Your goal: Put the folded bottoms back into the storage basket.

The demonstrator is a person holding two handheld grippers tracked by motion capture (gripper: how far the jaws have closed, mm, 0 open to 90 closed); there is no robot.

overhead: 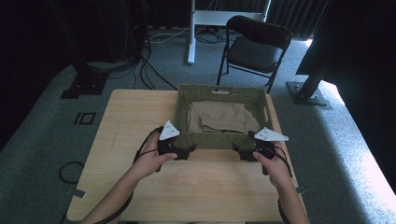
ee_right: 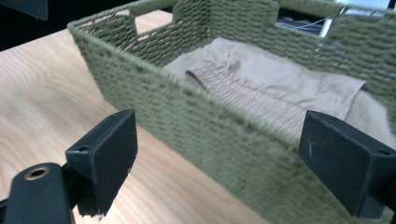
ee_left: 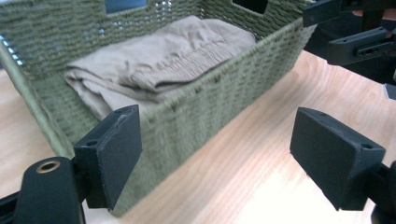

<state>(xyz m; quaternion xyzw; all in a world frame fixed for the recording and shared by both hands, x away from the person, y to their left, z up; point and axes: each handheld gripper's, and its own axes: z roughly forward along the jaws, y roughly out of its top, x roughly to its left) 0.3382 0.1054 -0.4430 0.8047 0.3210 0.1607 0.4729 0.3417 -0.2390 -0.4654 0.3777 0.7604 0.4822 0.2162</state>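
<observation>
While the high view is looking down on the pale wood-grain surface (overhead: 140, 186), a rectangular woven basket (overhead: 219, 139) of green cord is sitting toward its far right part, and a folded tan cloth (overhead: 222, 116) is lying inside it; the left gripper (overhead: 189, 150) and the right gripper (overhead: 237, 150) are hovering just before the basket's near wall, one at each near corner, each carried by a hand, each topped by a grey three-cornered plate; beyond the surface a black folding chair (overhead: 254, 46) is standing on grey carpet.

Seen in the left gripper view, the left gripper (ee_left: 215, 154) is standing wide open with nothing between its blocky matte-black jaws; the basket's (ee_left: 196, 112) coarse ribbed wall is running just ahead, the cloth (ee_left: 154, 65), soft and creased with a gathered band, is resting within.

Seen in the right gripper view, the right gripper (ee_right: 217, 158) is likewise spread wide and holding nothing; the basket's (ee_right: 196, 126) corded wall is lying between its jaws' line of sight, with the cloth (ee_right: 275, 88) beyond it.
</observation>
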